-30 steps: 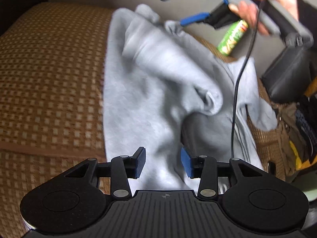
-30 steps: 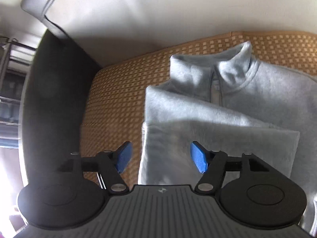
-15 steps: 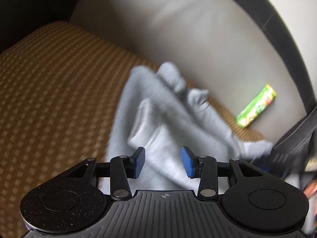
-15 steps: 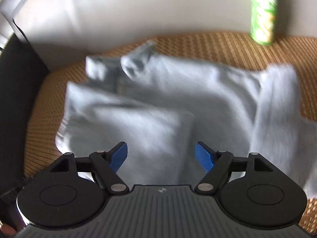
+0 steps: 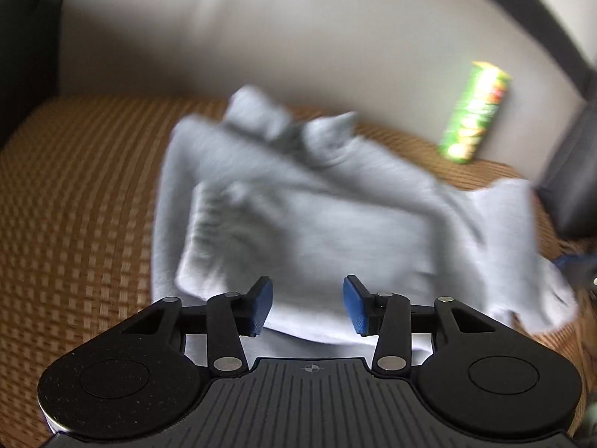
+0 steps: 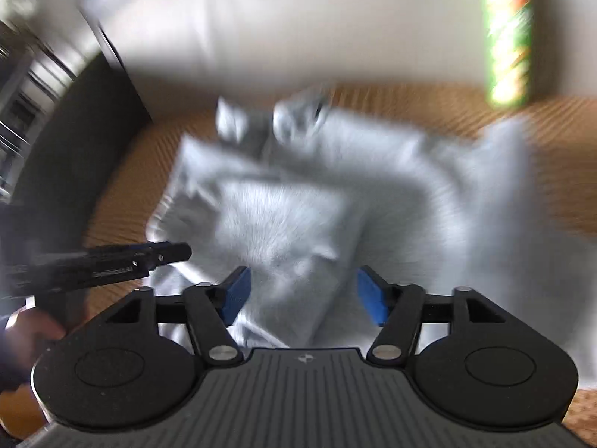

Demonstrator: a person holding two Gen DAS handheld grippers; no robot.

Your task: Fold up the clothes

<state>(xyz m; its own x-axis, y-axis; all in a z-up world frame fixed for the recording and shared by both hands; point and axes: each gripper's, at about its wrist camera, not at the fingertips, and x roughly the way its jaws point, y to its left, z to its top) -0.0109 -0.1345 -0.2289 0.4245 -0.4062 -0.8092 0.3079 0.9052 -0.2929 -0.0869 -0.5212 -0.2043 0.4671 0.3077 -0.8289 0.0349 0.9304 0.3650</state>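
A grey sweatshirt (image 5: 317, 216) lies partly folded on the brown woven mat (image 5: 74, 205), collar toward the sofa back, one sleeve flat across its body. My left gripper (image 5: 308, 306) hovers over the near hem; its jaws are opening and hold nothing. In the right wrist view the same sweatshirt (image 6: 298, 201) is blurred by motion. My right gripper (image 6: 302, 298) hangs above the folded part, its jaws apart and closing slightly, no cloth pinched. The left gripper's black body (image 6: 112, 261) reaches in from the left edge of that view.
A green snack can (image 5: 474, 112) leans against the pale sofa back (image 5: 298, 30); it also shows at the upper right as the can (image 6: 507, 33). A dark armrest (image 6: 74, 156) borders the mat on the left, and a dark bag (image 5: 571, 171) sits at the right.
Both grippers have drawn back and swung sideways, so the whole sweatshirt and the can now show. The left jaws stand wider than before. The person's hand is out of the left view.
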